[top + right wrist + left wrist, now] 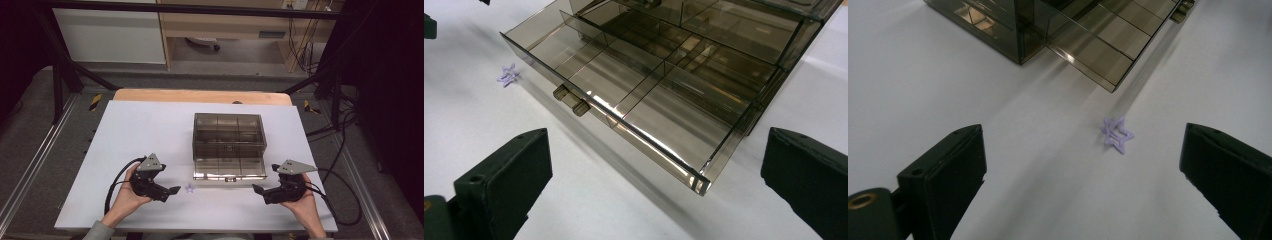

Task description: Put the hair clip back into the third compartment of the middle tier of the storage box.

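A small lilac star-shaped piece (189, 188) lies on the white table just in front of the box's front left corner. In the left gripper view the star (1117, 134) rests on the table ahead of the wide-apart jaws. My left gripper (171, 191) is open, a little left of the star. A smoky clear plastic box (228, 145) with its bottom drawer (624, 95) pulled out stands mid-table; the drawer has empty compartments. My right gripper (257, 189) is open near the drawer's front right corner. The star (508, 75) shows far left in the right gripper view.
The white table top (140, 135) lies on a wooden board (200, 96). Black frame bars and cables run along both sides. The drawer's front carries two small handle tabs (571, 100).
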`<move>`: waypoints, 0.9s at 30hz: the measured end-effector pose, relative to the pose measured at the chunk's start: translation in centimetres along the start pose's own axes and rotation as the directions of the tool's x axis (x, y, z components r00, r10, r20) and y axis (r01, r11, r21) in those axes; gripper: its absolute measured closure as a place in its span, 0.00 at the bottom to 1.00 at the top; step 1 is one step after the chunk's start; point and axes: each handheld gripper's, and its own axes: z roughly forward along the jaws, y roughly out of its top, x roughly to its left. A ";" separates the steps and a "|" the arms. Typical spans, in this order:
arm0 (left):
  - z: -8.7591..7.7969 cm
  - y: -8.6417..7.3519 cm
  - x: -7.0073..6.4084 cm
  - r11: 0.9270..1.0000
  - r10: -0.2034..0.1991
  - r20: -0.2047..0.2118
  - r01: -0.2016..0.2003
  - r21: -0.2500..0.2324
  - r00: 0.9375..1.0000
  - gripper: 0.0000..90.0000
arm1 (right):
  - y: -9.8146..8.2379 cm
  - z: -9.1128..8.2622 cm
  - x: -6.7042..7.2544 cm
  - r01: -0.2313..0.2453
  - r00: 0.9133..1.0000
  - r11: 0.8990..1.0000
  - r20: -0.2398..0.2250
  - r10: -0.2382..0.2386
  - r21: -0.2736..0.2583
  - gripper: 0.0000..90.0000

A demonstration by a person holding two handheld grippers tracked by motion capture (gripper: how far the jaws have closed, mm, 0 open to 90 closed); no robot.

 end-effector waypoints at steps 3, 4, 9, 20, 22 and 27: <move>0.3 0.2 -0.1 1.000 -0.007 -0.004 0.007 0.012 1.000 0.07 | -0.2 0.2 -0.1 -0.002 1.000 1.000 -0.003 0.002 0.010 0.01; 0.4 0.2 -0.1 1.000 -0.012 -0.004 0.012 0.017 1.000 0.07 | -0.2 0.2 -0.1 -0.003 1.000 1.000 -0.003 0.003 0.013 0.01; 1.0 0.5 -0.4 0.999 -0.022 -0.007 0.022 0.040 1.000 0.10 | -0.4 0.4 -0.1 0.003 1.000 1.000 -0.010 -0.003 0.022 0.01; 2.7 0.8 -1.1 0.995 -0.035 0.018 0.033 0.097 0.999 0.25 | -1.0 0.3 -0.3 -0.007 1.000 1.000 -0.013 0.007 0.029 0.01; 3.0 0.8 -1.2 0.994 -0.039 0.025 0.036 0.102 0.999 0.29 | -1.1 0.3 -0.5 -0.015 1.000 0.999 -0.012 0.015 0.030 0.01; 3.6 0.9 -1.3 0.993 -0.043 0.037 0.039 0.116 0.998 0.37 | -1.1 0.3 -0.5 -0.013 1.000 1.000 -0.008 0.013 0.027 0.01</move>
